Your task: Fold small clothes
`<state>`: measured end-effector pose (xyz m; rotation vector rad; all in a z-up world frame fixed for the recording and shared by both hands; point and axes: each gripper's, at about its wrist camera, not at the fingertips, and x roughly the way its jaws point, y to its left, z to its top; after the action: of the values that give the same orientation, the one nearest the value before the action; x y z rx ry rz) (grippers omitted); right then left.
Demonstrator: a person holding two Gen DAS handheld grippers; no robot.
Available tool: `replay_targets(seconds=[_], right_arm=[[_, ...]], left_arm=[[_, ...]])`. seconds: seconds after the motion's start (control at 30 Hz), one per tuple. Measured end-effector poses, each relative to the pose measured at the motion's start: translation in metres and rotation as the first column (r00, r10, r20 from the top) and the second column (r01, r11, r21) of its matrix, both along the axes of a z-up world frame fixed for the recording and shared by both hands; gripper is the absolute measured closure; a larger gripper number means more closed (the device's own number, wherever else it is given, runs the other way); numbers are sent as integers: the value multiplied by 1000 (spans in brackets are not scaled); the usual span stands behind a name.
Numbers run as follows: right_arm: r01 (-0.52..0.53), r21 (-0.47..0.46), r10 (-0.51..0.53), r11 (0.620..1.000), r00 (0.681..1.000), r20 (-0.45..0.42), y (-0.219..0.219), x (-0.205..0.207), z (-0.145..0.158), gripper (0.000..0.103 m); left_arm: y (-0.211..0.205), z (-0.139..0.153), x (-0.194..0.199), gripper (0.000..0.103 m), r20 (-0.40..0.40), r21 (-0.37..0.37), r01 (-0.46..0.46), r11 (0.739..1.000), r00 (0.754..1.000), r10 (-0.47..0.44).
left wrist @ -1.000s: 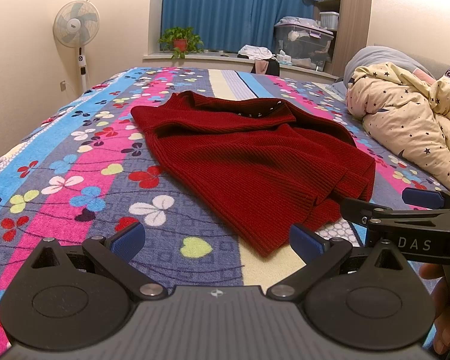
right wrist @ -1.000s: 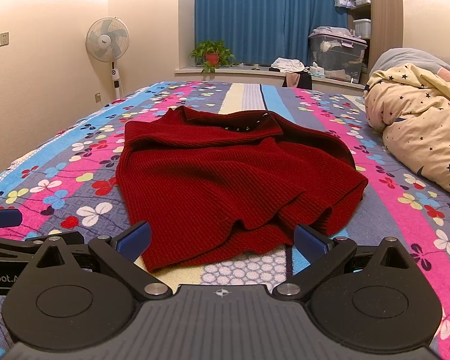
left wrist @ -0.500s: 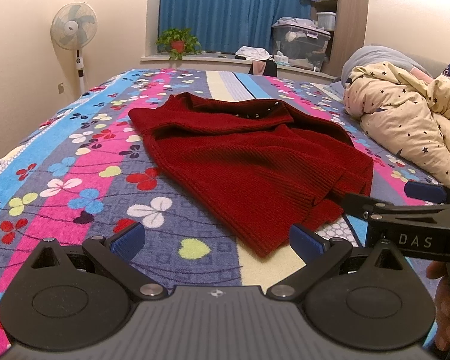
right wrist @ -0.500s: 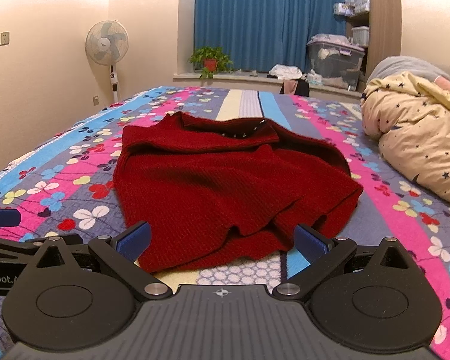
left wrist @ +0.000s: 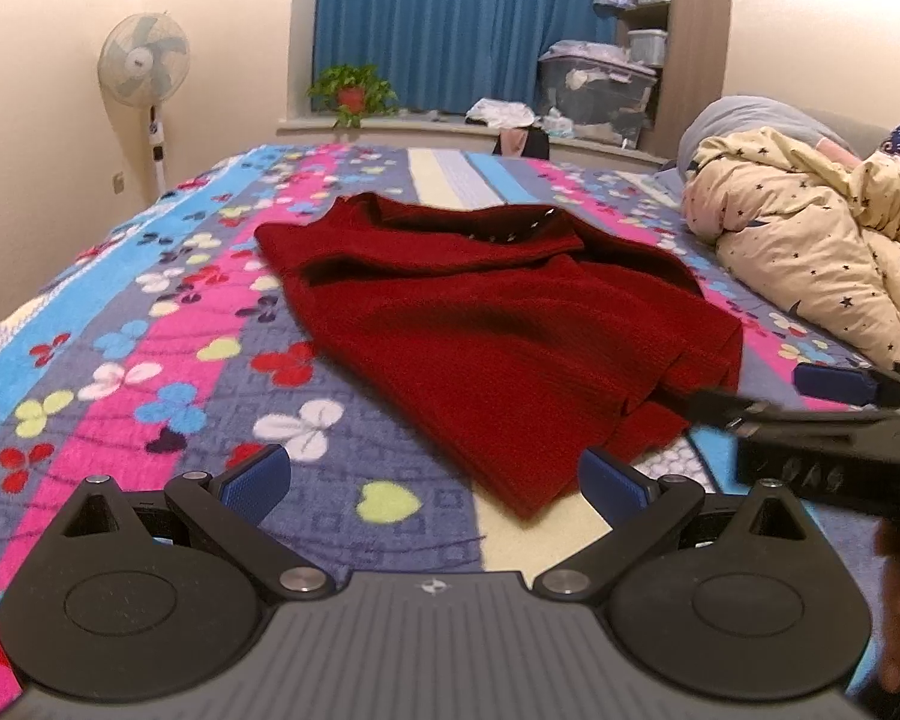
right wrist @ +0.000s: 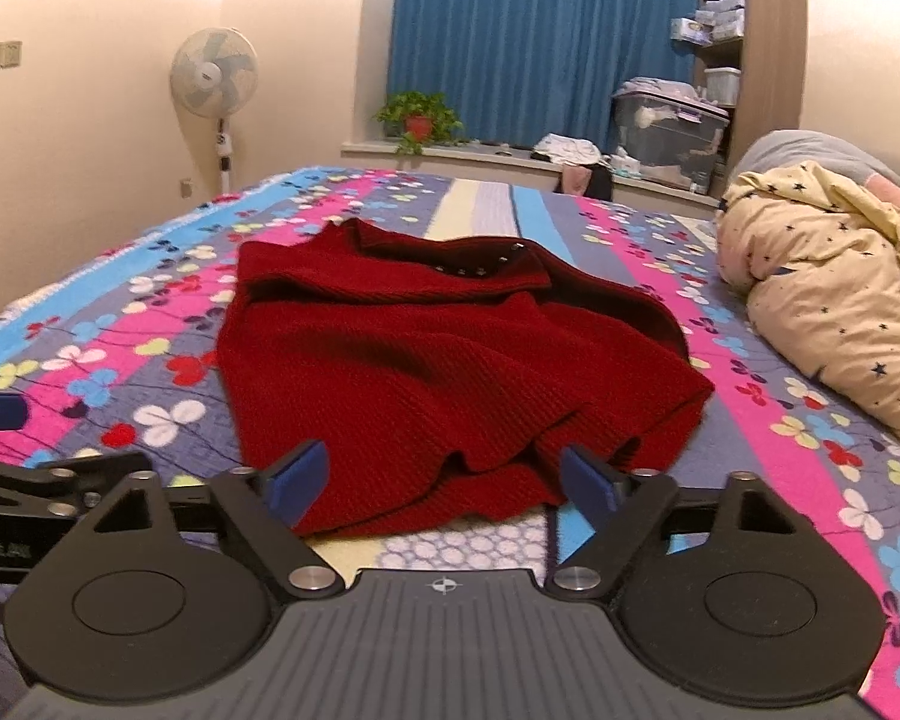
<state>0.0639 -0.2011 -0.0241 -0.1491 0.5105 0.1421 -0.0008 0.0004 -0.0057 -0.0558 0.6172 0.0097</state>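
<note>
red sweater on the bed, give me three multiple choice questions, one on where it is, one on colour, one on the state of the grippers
1. Where does the red sweater lie?
A. on the flowered bedspread
B. on the windowsill
C. on the star-print duvet

2. What colour are the pads on the gripper fingers?
A. red
B. blue
C. yellow

3. In what state are the left gripper and right gripper?
A. both shut on the sweater
B. one shut, one open
C. both open, holding nothing

Answers:
1. A, the sweater is spread on the patterned bedspread, apart from the star-print duvet.
2. B, the pads show blue in both wrist views.
3. C, each wrist view shows a wide gap between the fingers, with no cloth pinched.
</note>
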Motion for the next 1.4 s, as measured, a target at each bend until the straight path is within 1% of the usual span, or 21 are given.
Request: replay_targets(seconds=[0.03, 0.07, 0.1, 0.17, 0.23, 0.27, 0.37, 0.43, 0.5, 0.63, 0.7, 0.77, 0.8, 0.83, 0.87, 0.93, 1.07, 1.13, 1.2, 1.27, 1.4], right_arm=[[13, 10, -13, 1000, 1000, -1, -3, 1, 0, 29], [26, 32, -26, 999, 1000, 8, -7, 2, 0, 41], [41, 57, -41, 998, 999, 10, -11, 3, 1, 55], [76, 93, -76, 993, 997, 0, -21, 7, 3, 65], [104, 133, -104, 986, 995, -7, -29, 10, 4, 71], [113, 146, -111, 983, 994, -20, -32, 12, 5, 72], [127, 189, -120, 974, 992, -45, -42, 15, 6, 72], [131, 227, -121, 965, 991, -60, -47, 19, 6, 72], [142, 241, -126, 960, 989, -82, -50, 20, 7, 72], [151, 262, -131, 953, 987, -93, -57, 22, 6, 64], [158, 278, -135, 947, 986, -99, -61, 22, 6, 59], [159, 282, -136, 946, 986, -100, -63, 22, 5, 58], [161, 282, -137, 946, 985, -101, -64, 22, 4, 57], [163, 284, -138, 945, 985, -104, -65, 23, 4, 57], [165, 285, -140, 944, 984, -108, -66, 24, 3, 57], [170, 291, -143, 941, 983, -114, -68, 25, 2, 57], [196, 307, -166, 931, 979, -122, -73, 28, 0, 59], [219, 318, -191, 922, 974, -117, -77, 28, 1, 68], [245, 334, -221, 910, 969, -110, -82, 27, 3, 86], [263, 351, -243, 899, 965, -101, -88, 24, 4, 93], [288, 368, -279, 884, 957, -78, -105, 17, 8, 96]], left_arm=[[2, -3, 2, 1, -12, -7, -12, 1000, 1000, 12], [6, -6, 4, 2, -24, -15, -20, 1000, 1000, 19], [9, -8, 5, 10, -32, -37, -27, 999, 999, 26], [18, -15, 11, 30, -68, -76, -34, 997, 997, 29], [24, -22, 18, 54, -105, -109, -36, 993, 994, 24], [28, -26, 22, 58, -113, -127, -41, 991, 993, 26], [36, -36, 39, 59, -131, -158, -37, 987, 991, 16], [41, -42, 56, 53, -138, -240, -41, 970, 990, 7], [46, -54, 77, 42, -185, -356, -65, 932, 983, -2], [42, -73, 107, 37, -169, -495, -67, 866, 985, -21], [34, -80, 118, 37, -162, -502, -75, 862, 987, -8], [20, -81, 128, 38, -153, -462, -81, 883, 988, 10], [13, -81, 132, 44, -155, -433, -86, 897, 988, 20], [7, -83, 136, 76, -168, -404, -84, 911, 986, 17], [5, -85, 140, 91, -194, -394, -76, 916, 981, -2], [8, -84, 145, 91, -221, -397, -71, 915, 975, -20], [29, -59, 131, 92, -178, -395, -21, 918, 982, -55], [45, -44, 118, 93, -172, -383, -6, 924, 983, -65], [65, -30, 101, 94, -155, -365, 13, 931, 985, -75], [90, -14, 80, 95, -128, -383, 41, 923, 987, -97], [138, 25, 40, 97, -86, -365, 113, 924, 984, -154]])
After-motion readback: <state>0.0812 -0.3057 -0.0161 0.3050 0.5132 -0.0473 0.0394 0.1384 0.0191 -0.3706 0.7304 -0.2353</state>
